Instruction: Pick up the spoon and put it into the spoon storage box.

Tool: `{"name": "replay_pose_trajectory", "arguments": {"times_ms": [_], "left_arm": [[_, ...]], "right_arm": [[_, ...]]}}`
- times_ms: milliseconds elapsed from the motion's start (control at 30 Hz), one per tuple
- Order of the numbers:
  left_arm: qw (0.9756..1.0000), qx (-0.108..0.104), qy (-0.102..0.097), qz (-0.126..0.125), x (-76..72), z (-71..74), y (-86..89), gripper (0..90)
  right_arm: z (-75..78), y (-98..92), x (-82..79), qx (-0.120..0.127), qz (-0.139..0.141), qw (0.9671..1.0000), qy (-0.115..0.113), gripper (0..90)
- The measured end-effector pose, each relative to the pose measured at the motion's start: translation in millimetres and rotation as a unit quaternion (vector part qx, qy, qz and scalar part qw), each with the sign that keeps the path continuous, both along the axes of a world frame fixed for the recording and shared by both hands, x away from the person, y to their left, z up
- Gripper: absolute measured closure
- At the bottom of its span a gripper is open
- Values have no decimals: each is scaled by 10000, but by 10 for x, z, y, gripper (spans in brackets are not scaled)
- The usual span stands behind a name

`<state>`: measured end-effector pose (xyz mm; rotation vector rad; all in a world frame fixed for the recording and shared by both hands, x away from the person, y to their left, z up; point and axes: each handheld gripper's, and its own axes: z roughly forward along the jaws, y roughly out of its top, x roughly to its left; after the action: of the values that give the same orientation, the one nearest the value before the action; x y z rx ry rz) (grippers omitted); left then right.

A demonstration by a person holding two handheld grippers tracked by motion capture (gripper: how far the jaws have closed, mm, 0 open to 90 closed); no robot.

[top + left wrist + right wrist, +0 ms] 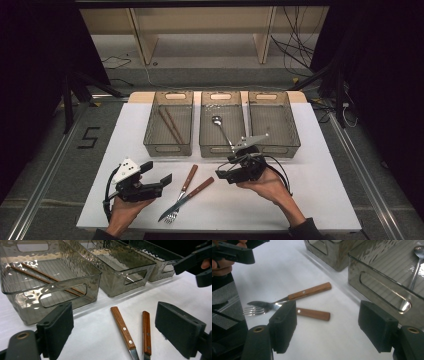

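A fork (172, 216) and a knife (163, 214), both with wooden handles, lie together on the white table (310, 190) between my two grippers. My left gripper (159, 171) rests low at the front left, jaws open and empty. In the left gripper view the two handles (123, 327) lie just ahead, between the open jaws of the left gripper (115, 323). My right gripper (225, 168) hovers right of the cutlery, jaws wide apart and empty. In the right gripper view the fork tines (253, 311) and knife blade (260, 304) lie ahead of the right gripper (329, 320).
Three clear bins stand in a row at the back. The left bin (150, 135) holds two chopsticks (170, 125), the middle bin (204, 145) a spoon (220, 127), and the right bin (295, 135) nothing. Cables run across the floor beyond the table.
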<state>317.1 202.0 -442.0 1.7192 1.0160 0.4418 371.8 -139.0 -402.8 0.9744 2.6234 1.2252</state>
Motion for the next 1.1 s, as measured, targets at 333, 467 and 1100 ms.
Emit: {"name": "replay_pose_trajectory", "arguments": {"times_ms": [333, 467, 1100], "left_arm": [[9998, 57, 102, -160, 20, 13, -56, 148], [9996, 85, 131, -235, 34, 33, -82, 149], [9980, 158, 309, -532, 79, 62, -185, 148]], "right_arm": [[-68, -322, -183, 143, -290, 9995, -26, 318], [-108, -456, -231, 239, -440, 9987, -46, 317], [-187, -896, -505, 729, -1033, 9914, -332, 310]]}}
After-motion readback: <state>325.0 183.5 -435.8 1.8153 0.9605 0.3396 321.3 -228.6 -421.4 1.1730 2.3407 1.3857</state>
